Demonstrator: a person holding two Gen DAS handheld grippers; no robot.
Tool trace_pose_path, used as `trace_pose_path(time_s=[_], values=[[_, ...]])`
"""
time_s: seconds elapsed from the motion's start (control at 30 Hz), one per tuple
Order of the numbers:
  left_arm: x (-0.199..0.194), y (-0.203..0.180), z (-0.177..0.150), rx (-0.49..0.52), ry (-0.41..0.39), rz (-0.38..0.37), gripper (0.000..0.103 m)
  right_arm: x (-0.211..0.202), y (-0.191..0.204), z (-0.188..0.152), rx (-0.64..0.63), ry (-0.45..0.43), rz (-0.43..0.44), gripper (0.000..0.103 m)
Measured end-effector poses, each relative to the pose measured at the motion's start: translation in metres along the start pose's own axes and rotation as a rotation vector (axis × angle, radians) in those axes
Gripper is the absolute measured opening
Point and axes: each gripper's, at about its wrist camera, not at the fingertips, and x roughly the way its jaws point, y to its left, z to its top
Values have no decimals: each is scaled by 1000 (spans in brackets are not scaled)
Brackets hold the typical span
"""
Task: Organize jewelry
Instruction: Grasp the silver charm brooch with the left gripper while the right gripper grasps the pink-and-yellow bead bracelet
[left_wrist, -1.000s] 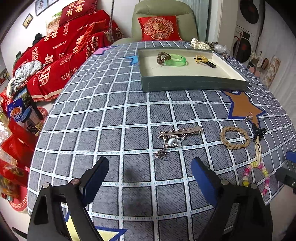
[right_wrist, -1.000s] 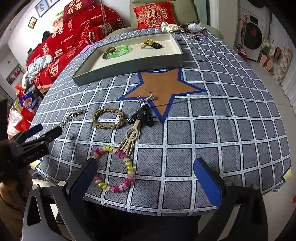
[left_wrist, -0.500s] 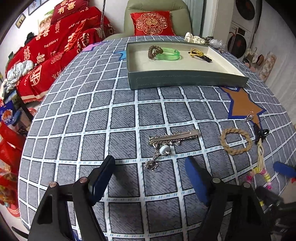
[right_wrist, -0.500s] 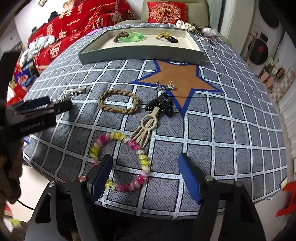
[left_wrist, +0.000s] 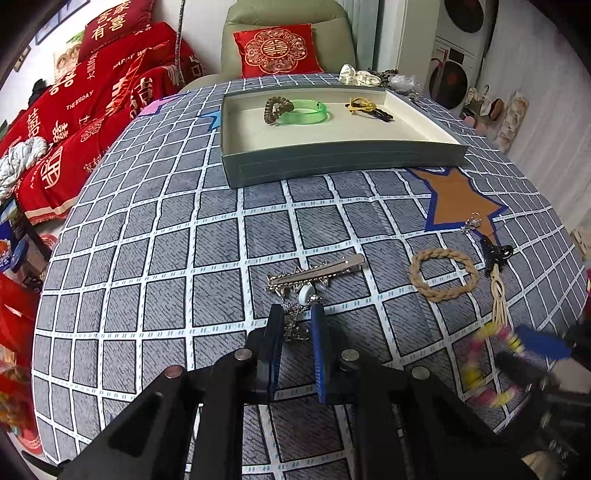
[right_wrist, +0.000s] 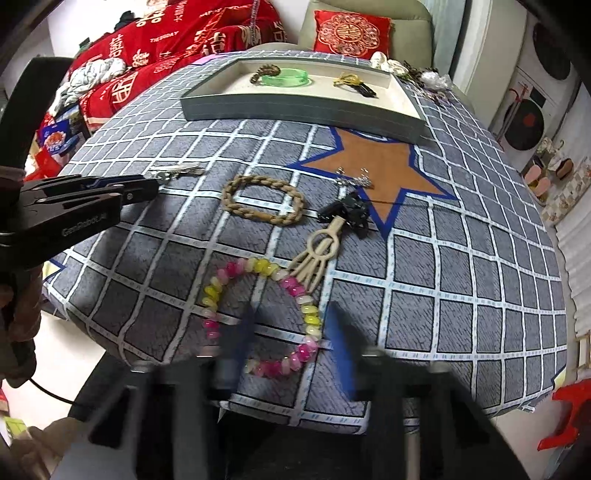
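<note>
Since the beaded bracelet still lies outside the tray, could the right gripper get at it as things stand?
Probably yes: the right gripper straddles the near side of the beaded bracelet, jaws apart; only the comb touches its far side.

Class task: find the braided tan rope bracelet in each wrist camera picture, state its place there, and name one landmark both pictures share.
Left wrist: braided rope bracelet lies right of centre, beside the silver hair clip.
Right wrist: it lies centre-left, above the bead bracelet.
Shared landmark: orange star.

Both wrist views face the tray (left_wrist: 343, 162), seemingly close.
</note>
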Motion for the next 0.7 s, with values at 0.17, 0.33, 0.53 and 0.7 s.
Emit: trace_pose_path(time_s=[0.17,0.33,0.53,0.7], values=[[-10,3,-4,-24,-14,-14,23,-1,0,-2,11,-7,14,10],[-21,8,-5,-53,-29,-34,23,-7,-11,-2,47,-15,44,10],[-33,7,-5,-64,-44,-31,23,-17,-22,1,82,-41,66,10],[-45,11,1,-92,-69,-6,23,-25,-29,6,100,-62,71,10]])
